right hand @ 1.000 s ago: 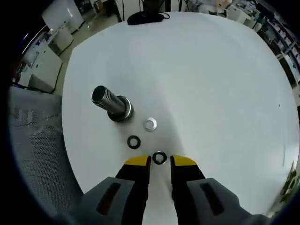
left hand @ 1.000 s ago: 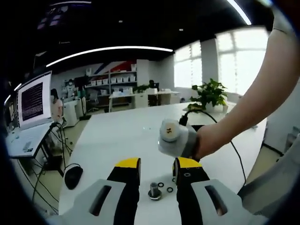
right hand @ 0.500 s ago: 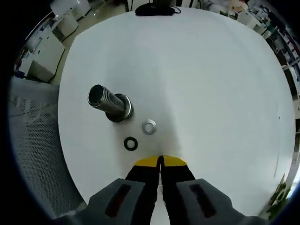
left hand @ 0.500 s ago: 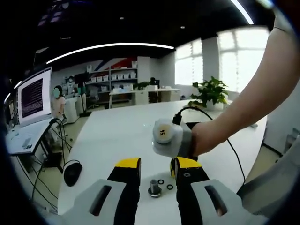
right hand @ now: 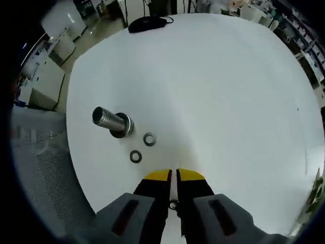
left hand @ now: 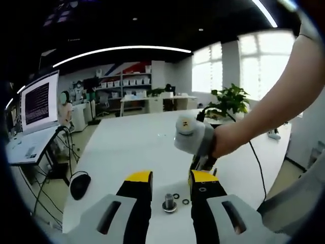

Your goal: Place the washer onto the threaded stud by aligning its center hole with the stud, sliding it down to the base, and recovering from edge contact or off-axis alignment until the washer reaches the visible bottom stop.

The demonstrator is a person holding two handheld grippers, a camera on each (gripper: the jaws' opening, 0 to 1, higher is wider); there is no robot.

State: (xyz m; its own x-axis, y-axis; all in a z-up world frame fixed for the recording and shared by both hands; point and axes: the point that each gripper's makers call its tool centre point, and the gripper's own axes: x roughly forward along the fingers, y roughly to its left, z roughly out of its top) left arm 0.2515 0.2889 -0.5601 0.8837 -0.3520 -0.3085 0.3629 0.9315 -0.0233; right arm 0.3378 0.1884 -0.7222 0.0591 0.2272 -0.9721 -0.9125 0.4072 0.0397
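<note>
In the right gripper view, my right gripper point(right hand: 173, 176) has its yellow-tipped jaws drawn nearly together, with only a thin slit between them. A dark washer point(right hand: 174, 205) sits in that slit, low between the jaws, so I read the gripper as clamped on it and raised above the white table point(right hand: 228, 91). The threaded stud point(right hand: 107, 120) stands on its round base to the upper left of the jaw tips, well apart from them. Two loose washers lie on the table near the stud's base: a silver washer point(right hand: 149, 139) just beside it and a black washer point(right hand: 135, 156) a little closer to the jaws.

In the left gripper view, my left gripper point(left hand: 170, 177) has its jaws set apart, with nothing between them. The stud point(left hand: 169, 201) appears in the gap between the jaws, upright on the table point(left hand: 122, 147), and the two loose washers point(left hand: 180, 199) lie just to its right. The right gripper's grey body point(left hand: 192, 137) hangs above and to the right of the stud, held by a hand point(left hand: 228, 145). A black mouse point(left hand: 80, 185) rests at the table's left edge. A lit monitor point(left hand: 40, 101) and a potted plant point(left hand: 228, 101) stand in the background.
</note>
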